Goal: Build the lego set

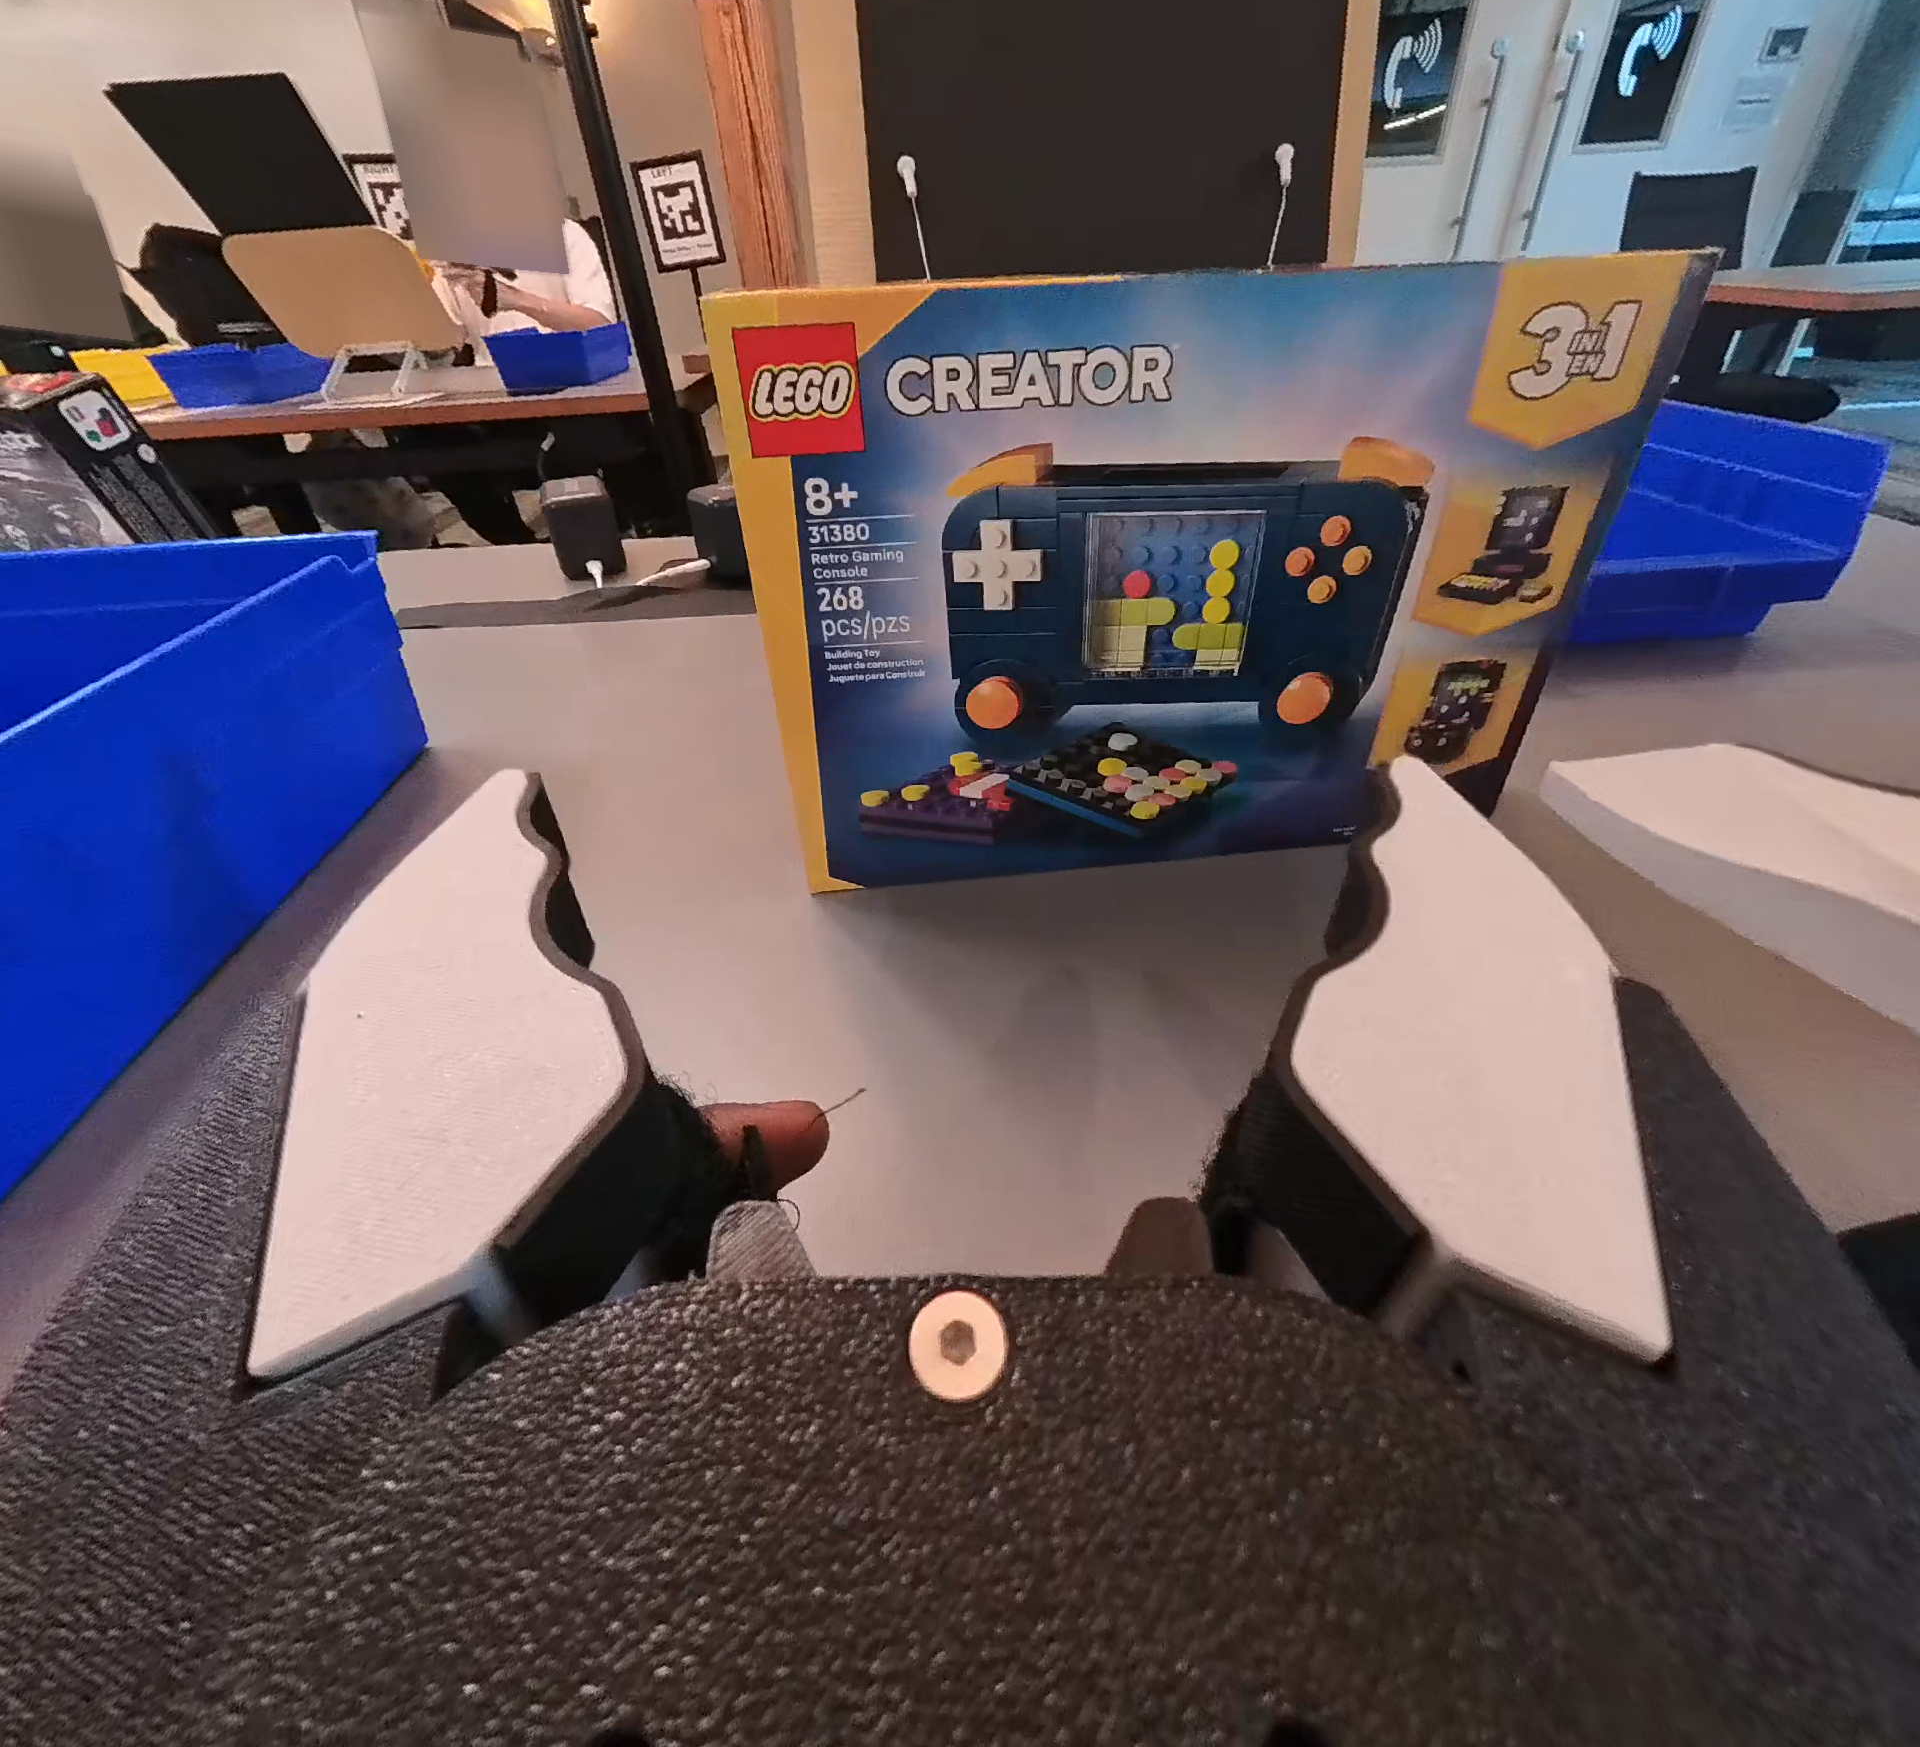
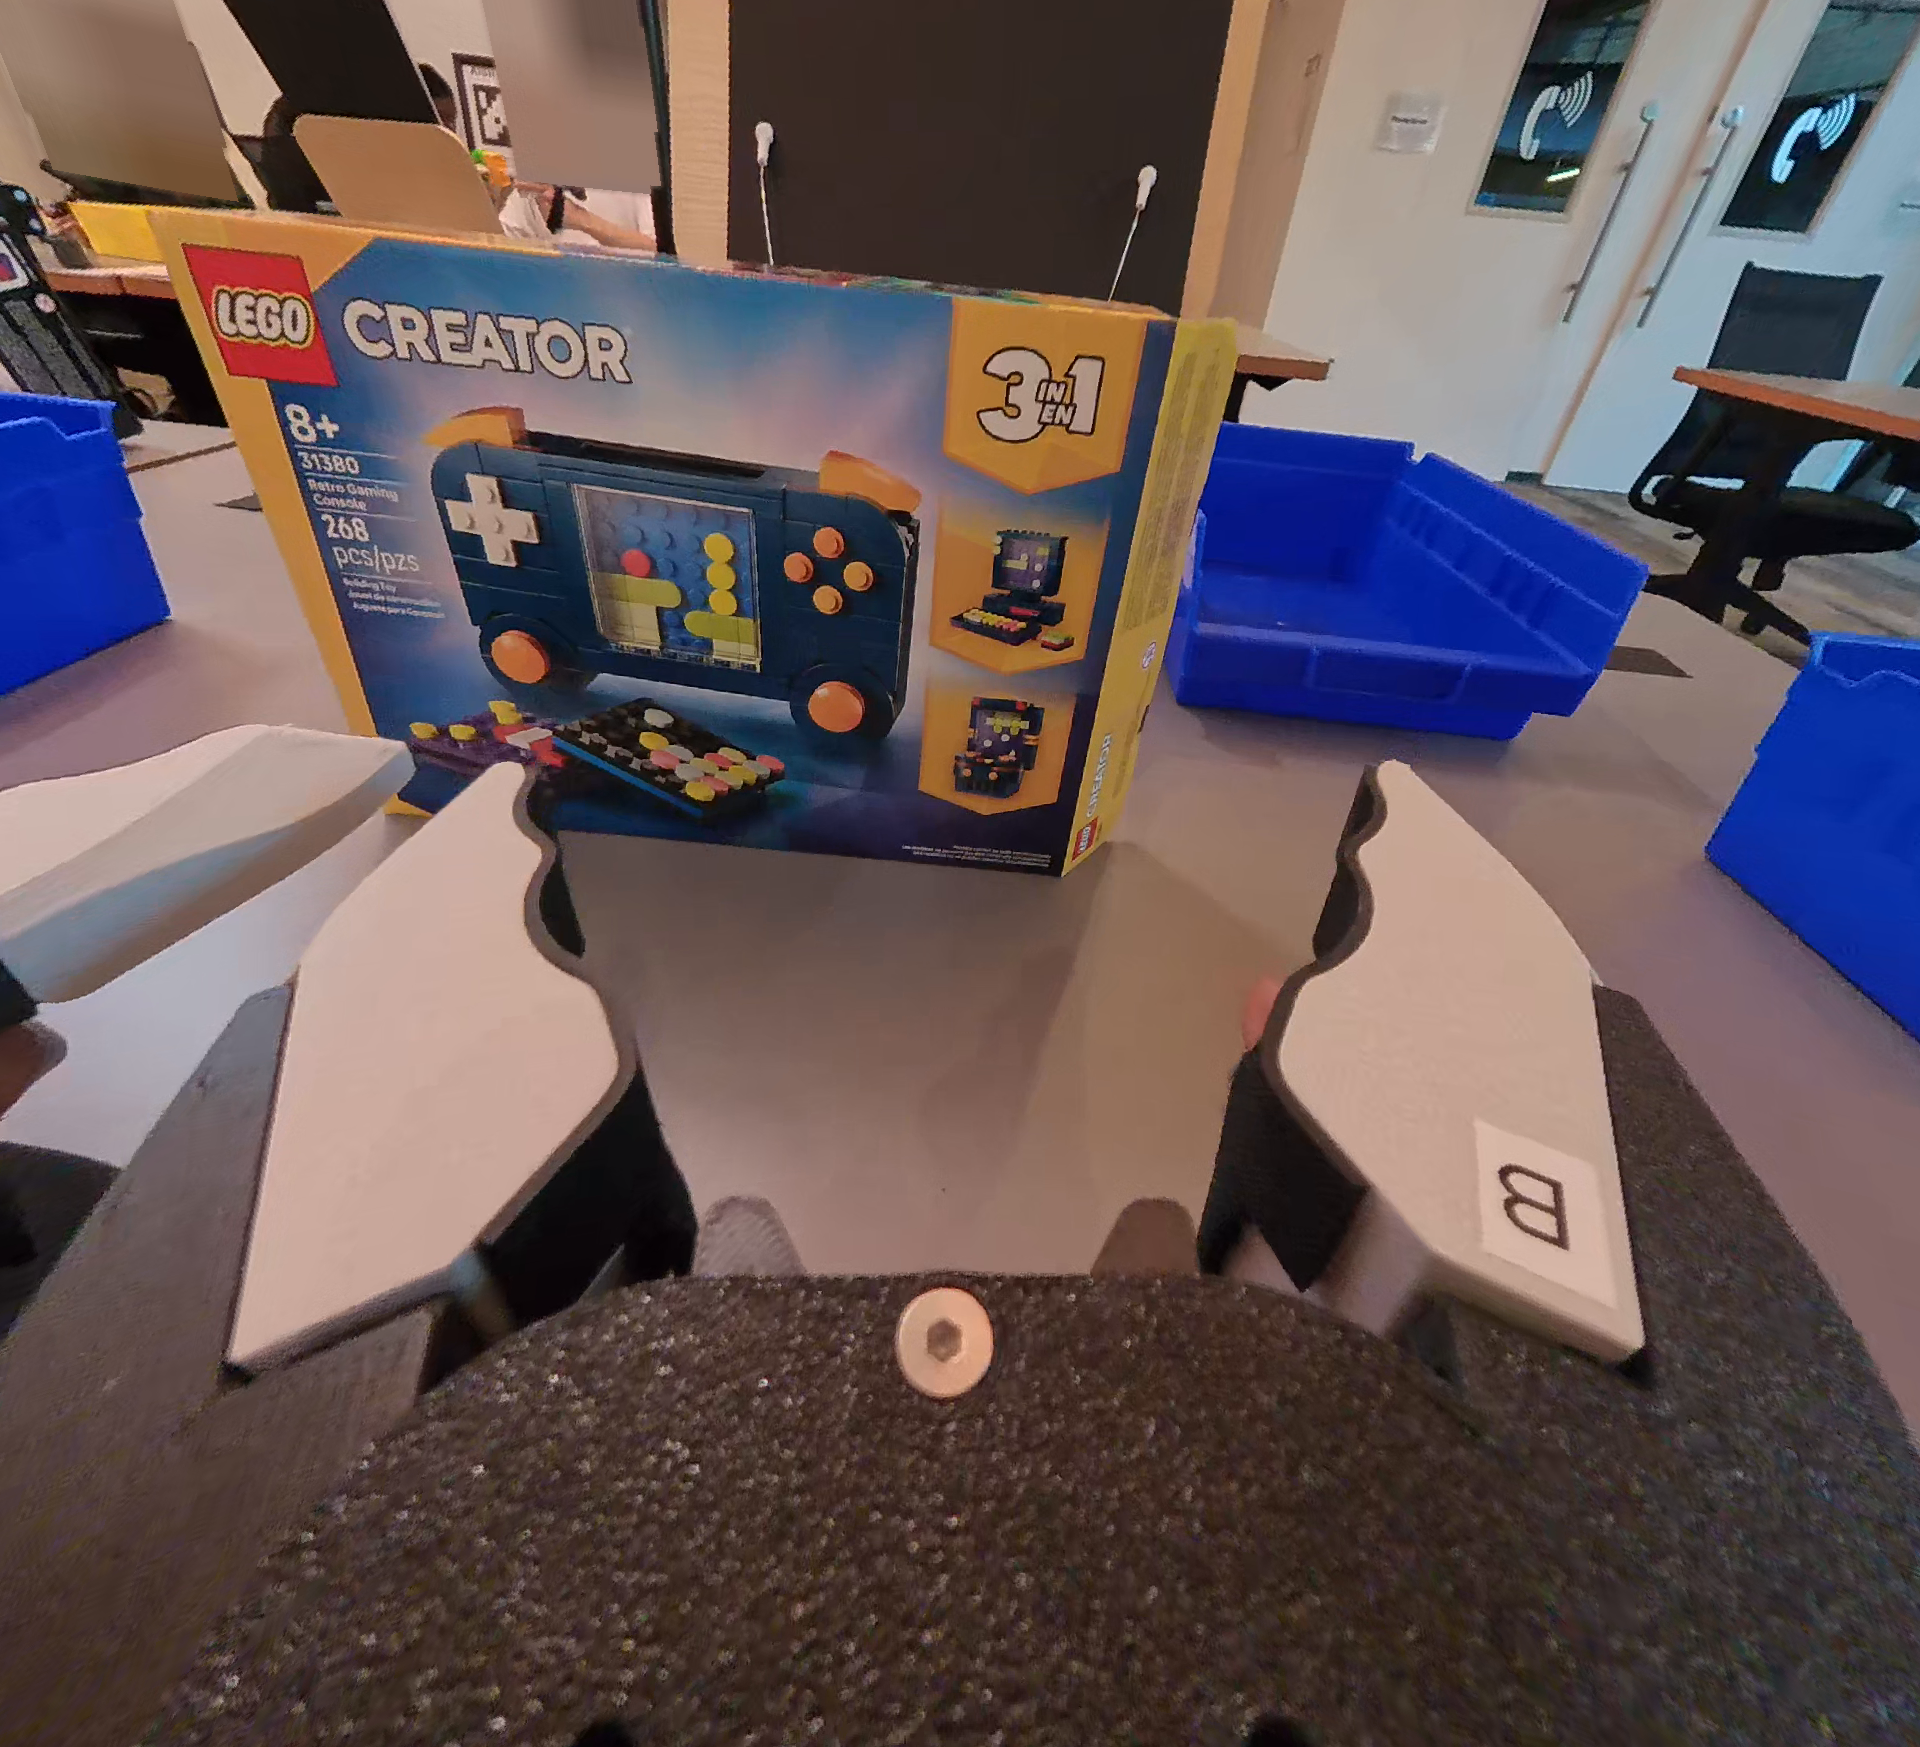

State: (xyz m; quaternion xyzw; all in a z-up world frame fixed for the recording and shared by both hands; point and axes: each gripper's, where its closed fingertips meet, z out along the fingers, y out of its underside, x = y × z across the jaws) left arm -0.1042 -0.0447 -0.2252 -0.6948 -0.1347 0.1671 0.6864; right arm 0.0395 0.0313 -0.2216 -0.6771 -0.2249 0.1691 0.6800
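Right wrist view: toy box [image 2: 665, 544] corner behind left claw's fingertip [image 2: 208, 793].

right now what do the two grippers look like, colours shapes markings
Both match: the left gripper and right gripper each have two broad pale grey fingers with wavy black inner edges, set on a rough, speckled black body with a silver hex screw at centre. The right one alone carries a white sticker with a black letter. A black glove shows at the left one.
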